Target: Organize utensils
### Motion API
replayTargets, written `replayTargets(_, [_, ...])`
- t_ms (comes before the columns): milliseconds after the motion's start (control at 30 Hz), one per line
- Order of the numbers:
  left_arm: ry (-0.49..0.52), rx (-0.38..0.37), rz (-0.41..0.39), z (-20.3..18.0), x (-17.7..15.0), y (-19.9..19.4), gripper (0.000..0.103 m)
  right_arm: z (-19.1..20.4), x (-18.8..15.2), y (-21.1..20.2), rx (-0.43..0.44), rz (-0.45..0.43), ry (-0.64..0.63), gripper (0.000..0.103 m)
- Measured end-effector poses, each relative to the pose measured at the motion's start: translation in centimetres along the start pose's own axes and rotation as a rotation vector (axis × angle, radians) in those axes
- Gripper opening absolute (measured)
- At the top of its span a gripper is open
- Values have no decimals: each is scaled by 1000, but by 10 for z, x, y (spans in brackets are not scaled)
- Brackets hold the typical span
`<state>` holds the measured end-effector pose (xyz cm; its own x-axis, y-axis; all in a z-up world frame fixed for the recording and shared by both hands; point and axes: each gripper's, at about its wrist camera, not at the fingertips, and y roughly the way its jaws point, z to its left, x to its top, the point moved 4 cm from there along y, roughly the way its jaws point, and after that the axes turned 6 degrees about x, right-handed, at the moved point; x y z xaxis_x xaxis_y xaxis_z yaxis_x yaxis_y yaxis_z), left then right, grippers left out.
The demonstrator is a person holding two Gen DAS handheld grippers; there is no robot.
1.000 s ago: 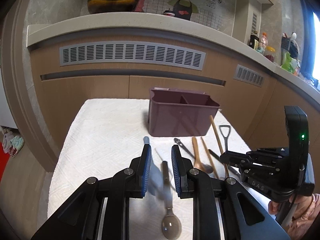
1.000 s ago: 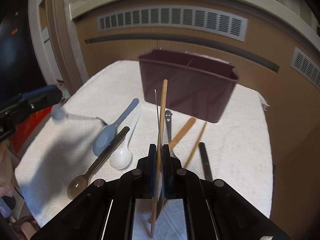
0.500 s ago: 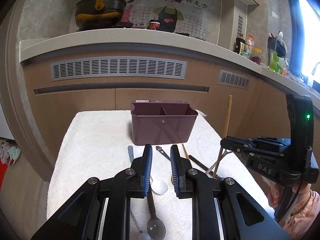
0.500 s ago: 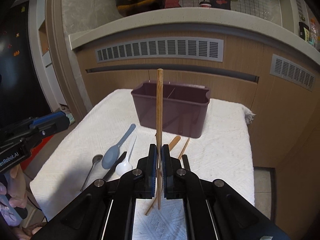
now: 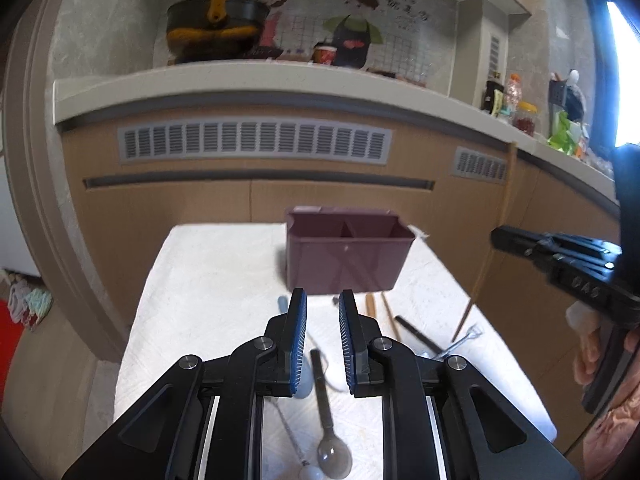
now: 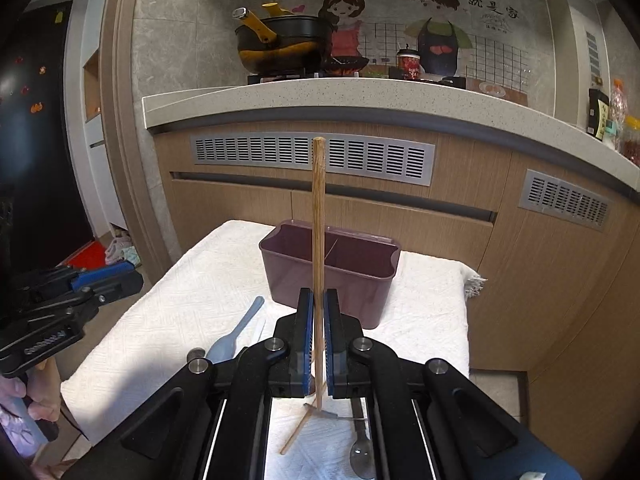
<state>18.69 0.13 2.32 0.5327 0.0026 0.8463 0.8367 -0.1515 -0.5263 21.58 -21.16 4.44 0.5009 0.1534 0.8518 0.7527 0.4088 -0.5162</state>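
Clearly the right hand-held gripper (image 6: 316, 312) is clenched on a wooden chopstick (image 6: 318, 216), which stands almost upright between its blue pads, the thick end high above the jaws and the thin end poking out below them. It hangs in the air in front of the purple caddy (image 6: 328, 280), a two-compartment bin standing on the white towel (image 6: 420, 320) that covers the counter. Judging by its look, the stick is light, stiff and smooth, so weight is no worry; the likelier trouble is that it pivots or slides in the pads, since the grip sits low on the shaft and most of the length rises above it. A hold nearer the middle would steady it, though the present one looks adequate for lowering the thin end into a compartment. The left hand-held gripper (image 5: 322, 316) is released, holding nothing, its jaws a narrow gap apart above the utensils lying on the towel: a dark spoon (image 5: 330, 424), a pale blue spoon (image 6: 236, 332) and a second chopstick (image 5: 390, 316) near the caddy's base. Those spoons should also be light and rigid, probably slick plastic or metal, and are best pinched across the handle, not the rounded bowl.
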Motion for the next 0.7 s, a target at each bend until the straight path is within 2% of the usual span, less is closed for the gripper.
replayTargets(133, [-15, -35, 116, 5, -29, 27, 18, -4, -4, 5, 18, 31, 26, 4])
replayTargets(267, [21, -82, 210, -4, -62, 47, 19, -7, -13, 9, 15, 55, 44, 4])
replayTargets(367, [37, -88, 273, -8, -85, 56, 24, -10, -19, 12, 16, 67, 55, 4])
replayTargets(467, [-11, -70, 291, 2, -105, 50, 33, -12, -24, 10, 3, 65, 60, 4])
replayTargets(533, [-45, -64, 312, 7, -119, 42, 45, -12, -27, 11, -1, 69, 58, 4])
replayTargets(600, [-55, -58, 326, 9, -132, 31, 46, -12, -30, 12, 1, 79, 62, 4])
replayTargets(700, [-20, -69, 312, 4, -139, 15, 46, -12, -34, 11, 8, 82, 72, 4])
